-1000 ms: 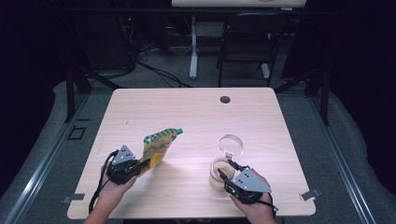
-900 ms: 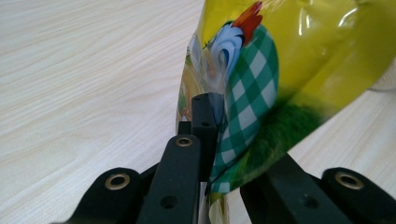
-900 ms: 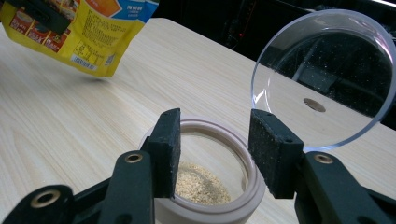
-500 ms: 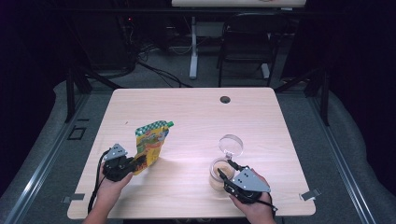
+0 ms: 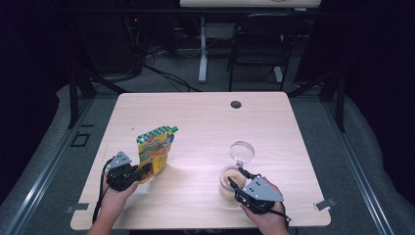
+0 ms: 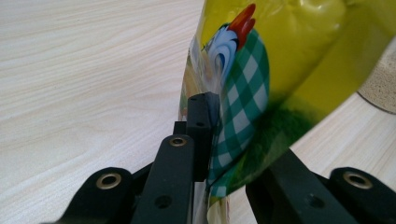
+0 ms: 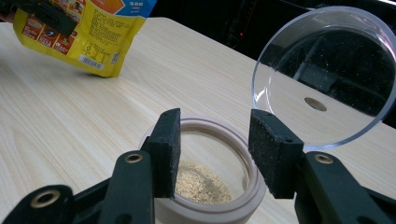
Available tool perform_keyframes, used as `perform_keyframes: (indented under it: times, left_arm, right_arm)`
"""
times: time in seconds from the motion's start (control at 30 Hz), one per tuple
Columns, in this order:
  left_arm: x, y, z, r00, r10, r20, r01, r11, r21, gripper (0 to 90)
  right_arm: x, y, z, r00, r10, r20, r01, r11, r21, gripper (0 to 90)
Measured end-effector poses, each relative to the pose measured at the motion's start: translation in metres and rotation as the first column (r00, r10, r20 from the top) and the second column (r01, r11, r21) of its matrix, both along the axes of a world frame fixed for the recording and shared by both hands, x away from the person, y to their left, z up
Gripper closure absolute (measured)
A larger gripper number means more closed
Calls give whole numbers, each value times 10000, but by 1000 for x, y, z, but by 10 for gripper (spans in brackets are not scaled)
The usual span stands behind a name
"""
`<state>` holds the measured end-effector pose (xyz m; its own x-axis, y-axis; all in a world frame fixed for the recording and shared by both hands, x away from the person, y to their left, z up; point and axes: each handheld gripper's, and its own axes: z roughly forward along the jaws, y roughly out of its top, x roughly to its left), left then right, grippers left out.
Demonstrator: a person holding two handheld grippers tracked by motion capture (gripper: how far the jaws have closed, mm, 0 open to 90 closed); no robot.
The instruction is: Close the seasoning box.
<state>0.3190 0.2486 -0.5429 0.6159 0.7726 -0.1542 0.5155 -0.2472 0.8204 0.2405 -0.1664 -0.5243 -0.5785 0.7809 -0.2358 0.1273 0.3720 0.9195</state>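
Worktop point(image 5: 195, 122) of pale wood carries everything, and I start at its left side. Toward seven o'clock, the left gripper point(image 5: 143, 172) sits in the person's left hand point(image 5: 111, 200), its jaws set on the bottom edge of a yellow and green stand-up food pouch point(image 5: 155, 149); they have just been opening a little, yet the pouch remains between them, held upright with a slight lean. From the left gripper view, the checked green print of the pouch sits pinched between the black jaws. Over toward five o'clock stands a clear jar point(image 5: 229, 182) with a tan rim and a little beige grain inside. Its hinged round clear lid point(image 5: 242, 152) stands open behind it. The right gripper point(image 5: 236, 180) has its jaws apart, straddling the jar's near rim.
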Motion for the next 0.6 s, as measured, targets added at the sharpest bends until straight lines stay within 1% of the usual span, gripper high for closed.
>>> perform_keyframes:
  times: [0.2,0.43,0.57,0.6]
  left_arm:
    - [-1,4,0,9999,133,-108,-132,9999,85,808]
    - [-5,8,-3,9997,132,-198,-129,9998,141,774]
    - [-6,11,-4,9991,216,-371,-211,9997,124,742]
    - [-6,11,-5,9990,229,-372,-227,9997,59,732]
  right_arm:
    - [0,0,0,10000,8,-10,-8,10000,-2,542]
    - [1,-1,0,10000,27,-45,-27,10000,50,542]
    - [0,-1,0,10000,13,-51,-13,10000,47,542]
    - [0,-1,0,10000,21,-55,-21,10000,51,542]
